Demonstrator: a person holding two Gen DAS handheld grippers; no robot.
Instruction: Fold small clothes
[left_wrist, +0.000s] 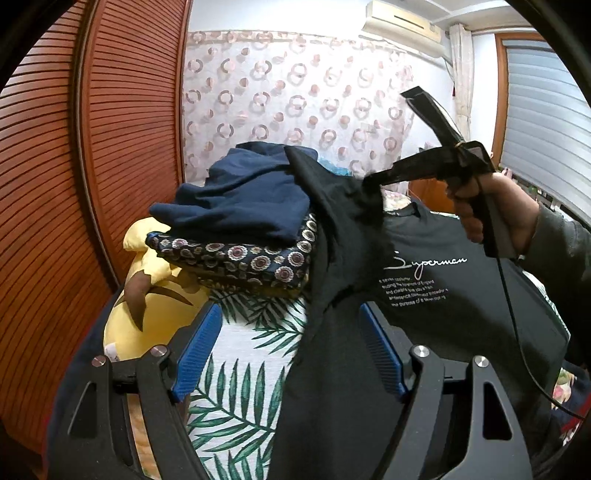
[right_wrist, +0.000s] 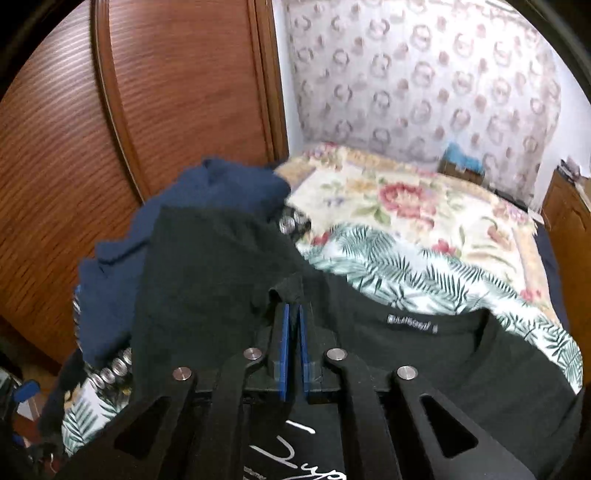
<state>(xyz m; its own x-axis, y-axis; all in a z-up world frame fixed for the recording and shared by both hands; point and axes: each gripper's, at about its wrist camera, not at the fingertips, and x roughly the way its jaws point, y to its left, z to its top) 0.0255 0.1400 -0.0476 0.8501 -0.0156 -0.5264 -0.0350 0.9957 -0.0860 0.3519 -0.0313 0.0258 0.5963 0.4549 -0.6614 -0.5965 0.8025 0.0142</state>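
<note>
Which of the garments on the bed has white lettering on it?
The black T-shirt, pinched at its shoulder by the right gripper. The navy garment stacked beside it is plain, and the folded cloth underneath carries only medallions.

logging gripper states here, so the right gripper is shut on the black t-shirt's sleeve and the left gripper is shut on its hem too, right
Not quite. The right gripper is shut on the black t-shirt near the sleeve, but the left gripper is open: the left wrist view shows its blue pads wide apart, with the shirt's fabric lying between them, ungripped.
</note>
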